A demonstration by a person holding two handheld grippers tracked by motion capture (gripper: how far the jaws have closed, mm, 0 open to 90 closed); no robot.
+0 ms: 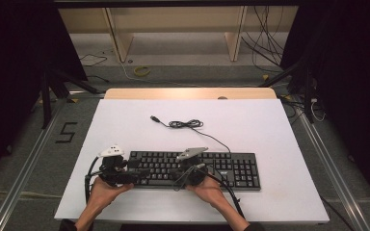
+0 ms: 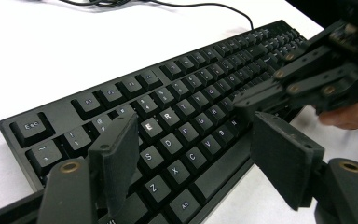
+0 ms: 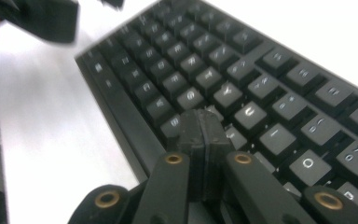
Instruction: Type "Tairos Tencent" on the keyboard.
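Right now you have both grippers low over the black keyboard (image 1: 192, 169), which lies flat on the white table (image 1: 270, 130) near your edge, its long side running across in front of you. Its cable (image 1: 188, 124) leaves the back edge and runs away from you in a loose coil, ending in a plug that rests on the bare tabletop.

Your left gripper (image 1: 136, 174) sits at the keyboard's left end, with your left hand (image 1: 103, 190) behind it. In the left gripper view its jaws stand well apart with nothing between them — the letter keys near the left end lie below and beyond the gap, and neither pad presses on a key that can be seen.

Your right gripper (image 1: 177, 179) is over the middle of the keyboard, near the front rows, your right hand (image 1: 209, 187) holding it from behind. In the right gripper view its two jaws are pressed flat together, face to face, holding nothing. Their joined tip (image 3: 201, 122) points down at the keys in the middle letter rows — whether it actually touches a key cannot be told from here, as that view is somewhat blurred.

The two grippers are near each other; in the left gripper view the right one reaches in from the right side, above the keys.
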